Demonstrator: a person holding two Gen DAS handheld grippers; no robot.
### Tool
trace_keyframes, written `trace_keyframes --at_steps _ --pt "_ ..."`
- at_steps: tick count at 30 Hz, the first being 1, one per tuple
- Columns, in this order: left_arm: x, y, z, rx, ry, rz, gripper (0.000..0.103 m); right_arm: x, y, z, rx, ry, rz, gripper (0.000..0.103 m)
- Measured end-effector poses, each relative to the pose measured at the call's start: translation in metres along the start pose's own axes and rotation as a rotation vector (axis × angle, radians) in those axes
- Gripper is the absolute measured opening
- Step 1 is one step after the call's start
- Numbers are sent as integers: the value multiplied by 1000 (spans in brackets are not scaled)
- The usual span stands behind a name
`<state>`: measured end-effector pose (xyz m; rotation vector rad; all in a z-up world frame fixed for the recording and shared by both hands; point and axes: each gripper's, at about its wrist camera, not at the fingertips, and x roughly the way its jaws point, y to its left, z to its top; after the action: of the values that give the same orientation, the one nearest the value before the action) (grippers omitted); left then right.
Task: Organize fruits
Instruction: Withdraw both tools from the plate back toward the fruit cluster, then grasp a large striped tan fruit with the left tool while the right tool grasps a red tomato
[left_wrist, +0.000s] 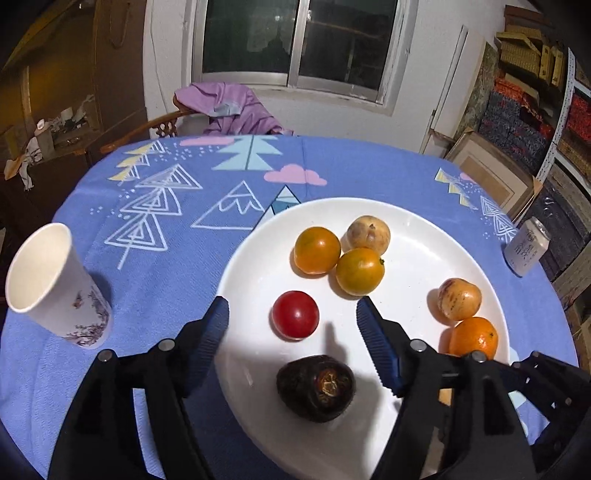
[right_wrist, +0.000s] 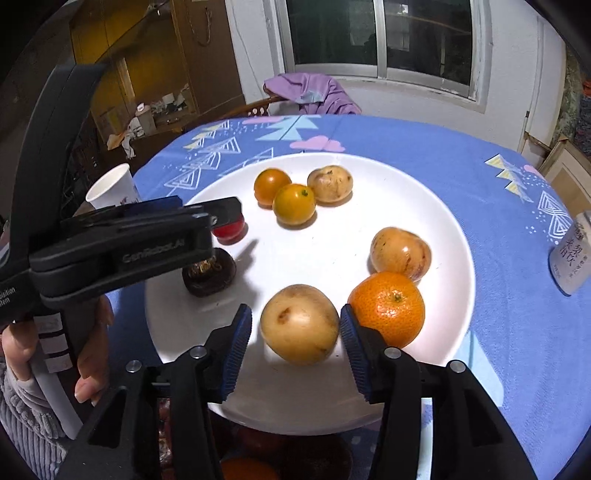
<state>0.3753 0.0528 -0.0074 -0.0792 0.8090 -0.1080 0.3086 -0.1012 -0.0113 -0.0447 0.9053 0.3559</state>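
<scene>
Both grippers hang tilted down over the white plate (left_wrist: 255, 266). The left gripper (left_wrist: 291, 314) has its blue pads spread wide, nothing between them being pressed. A red fruit (left_wrist: 295, 314) sits right in the gap at the fingertips, clear of both pads, and a dark brown fruit (left_wrist: 316, 387) lies nearer the camera, between the finger bases. Just past the right fingertip rest two yellow-orange fruits (left_wrist: 360, 271) and a pale one, touching each other.

Seen from the right wrist, the person's left hand (right_wrist: 92, 354) wraps the handle, and that gripper reaches level across the plate's left side, its tip over the red fruit.

The right gripper (right_wrist: 295, 321) is part open around a pale tan fruit (right_wrist: 300, 324). The right pad touches or nearly touches its side; the left pad stands just off it, so no pinch shows. An orange mandarin (right_wrist: 388, 308) sits just outside the right finger, with another tan fruit (right_wrist: 400, 253) beyond it.
</scene>
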Motion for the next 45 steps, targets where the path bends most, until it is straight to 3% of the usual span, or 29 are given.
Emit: trace_keyframes --at_steps 2,4,6,8,10,14,18,24,27,32,39,45 --pt "-17 3 0 -14 -19 4 70 -15 -2 1 18 -32 4 63" --pt "-36 8 0 -35 -34 13 72 -40 -6 1 37 -96 4 64" --pt "-62 12 -5 -42 -63 41 80 -70 -11 -3 61 -159 22 69" --pt "-94 18 -26 -51 -111 54 92 -99 -19 -13 109 -234 41 87" --pt "-117 24 -52 -71 -131 70 94 -129 -28 -33 159 -314 57 92" --pt "-153 23 -118 -67 -131 81 94 -154 -46 -81 251 -378 86 96" --pt "-163 2 -170 8 -105 80 94 -153 -69 -132 372 -340 89 96" --pt "-174 -43 -204 194 -111 71 96 -158 -85 -168 478 -331 167 97" --pt "-170 -50 -207 230 -82 72 96 -156 -72 -172 431 -315 181 97" --pt "-149 -42 -202 182 17 44 99 -152 -55 -171 351 -291 148 97" --pt "-143 -51 -205 230 34 44 99 -151 -53 -174 348 -276 161 97" --pt "-142 -47 -202 209 33 12 99 -148 -6 -183 108 -190 208 96"
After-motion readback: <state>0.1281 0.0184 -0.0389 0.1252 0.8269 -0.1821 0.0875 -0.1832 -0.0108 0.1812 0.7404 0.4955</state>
